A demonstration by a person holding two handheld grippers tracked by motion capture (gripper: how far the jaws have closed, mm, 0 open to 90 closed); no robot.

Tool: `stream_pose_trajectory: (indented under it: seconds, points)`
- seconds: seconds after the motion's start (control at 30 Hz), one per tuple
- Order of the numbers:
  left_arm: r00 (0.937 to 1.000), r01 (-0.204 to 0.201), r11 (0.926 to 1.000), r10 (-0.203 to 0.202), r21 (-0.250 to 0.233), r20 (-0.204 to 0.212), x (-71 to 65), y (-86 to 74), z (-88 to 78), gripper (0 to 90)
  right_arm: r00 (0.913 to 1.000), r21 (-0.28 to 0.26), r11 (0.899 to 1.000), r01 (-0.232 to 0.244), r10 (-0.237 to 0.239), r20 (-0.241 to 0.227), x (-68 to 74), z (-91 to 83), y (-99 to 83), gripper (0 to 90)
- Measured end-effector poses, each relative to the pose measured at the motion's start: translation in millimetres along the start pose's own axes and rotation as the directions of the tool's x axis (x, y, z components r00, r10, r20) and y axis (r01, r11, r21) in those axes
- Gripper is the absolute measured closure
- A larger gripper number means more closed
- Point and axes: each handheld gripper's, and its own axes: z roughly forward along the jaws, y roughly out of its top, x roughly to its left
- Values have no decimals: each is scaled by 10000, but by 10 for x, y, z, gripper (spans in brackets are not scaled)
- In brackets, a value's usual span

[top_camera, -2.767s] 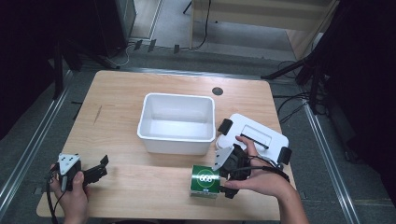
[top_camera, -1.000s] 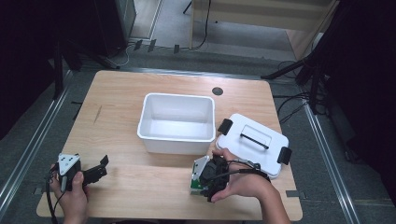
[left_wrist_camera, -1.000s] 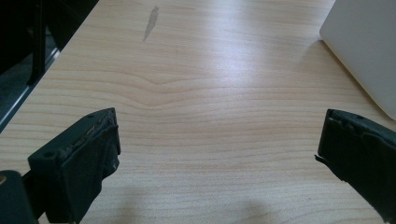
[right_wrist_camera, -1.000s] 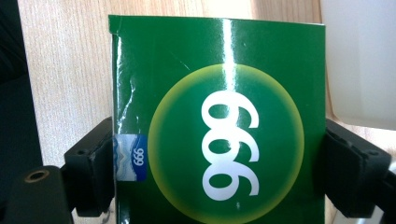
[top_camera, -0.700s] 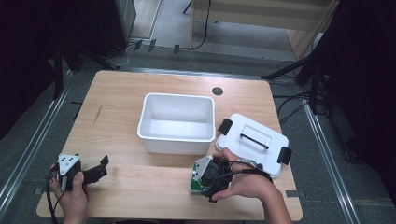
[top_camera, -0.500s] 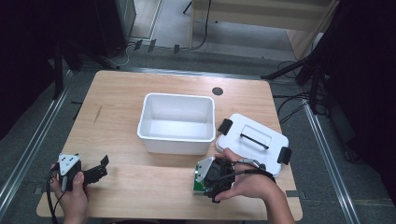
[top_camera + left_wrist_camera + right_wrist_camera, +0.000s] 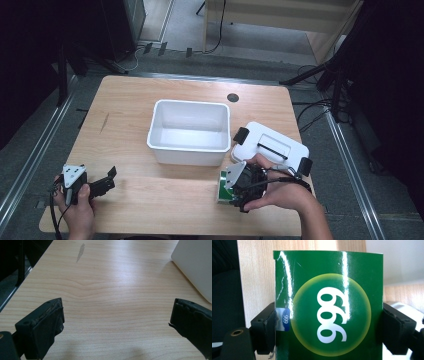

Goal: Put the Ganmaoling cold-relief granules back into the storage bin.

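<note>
You are gripping the glossy green cardboard box with the yellow circle and white digits (image 7: pixel 329 307) in your right gripper (image 7: pixel 239 186), its jaws pinching the box's two sides; it was lying flat near the surface's front edge and is now lifting, tilted up. Your left gripper (image 7: pixel 95 186) is resting spread and empty at the front-left corner, so the open white plastic bin (image 7: pixel 190 149) is likely the box's destination.

One green glossy cardboard box (image 7: pixel 329 307) printed with white digits is counted. One white rectangular plastic tub (image 7: pixel 190 131) is seen, and one white plastic lid (image 7: pixel 270 147) with black clips. Two black two-jaw grippers are counted: the left gripper (image 7: pixel 102 182) and the right gripper (image 7: pixel 235 186). One light wooden table (image 7: pixel 150 100) is seen.
</note>
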Motion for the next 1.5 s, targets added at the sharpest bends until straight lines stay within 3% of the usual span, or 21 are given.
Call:
stream_pose_trajectory:
  seconds: [0.2,0.53,1.07,1.5]
  points:
    - [10000,-8,10000,8,-7,-4,-1,0,0,0,9995,-180,9994,-309,309,-7,-75,-170,-97,159]
    - [10000,-25,10000,25,13,-34,-9,0,0,0,9986,-50,9991,-430,431,297,-221,-423,-184,160]
    - [10000,-48,10000,48,-22,-19,-10,0,1,0,9979,-196,9995,-251,263,596,-577,-853,1,160]
    - [10000,-64,10000,64,-14,-6,-12,0,1,0,9986,-222,9997,-134,145,505,-757,-957,157,161]
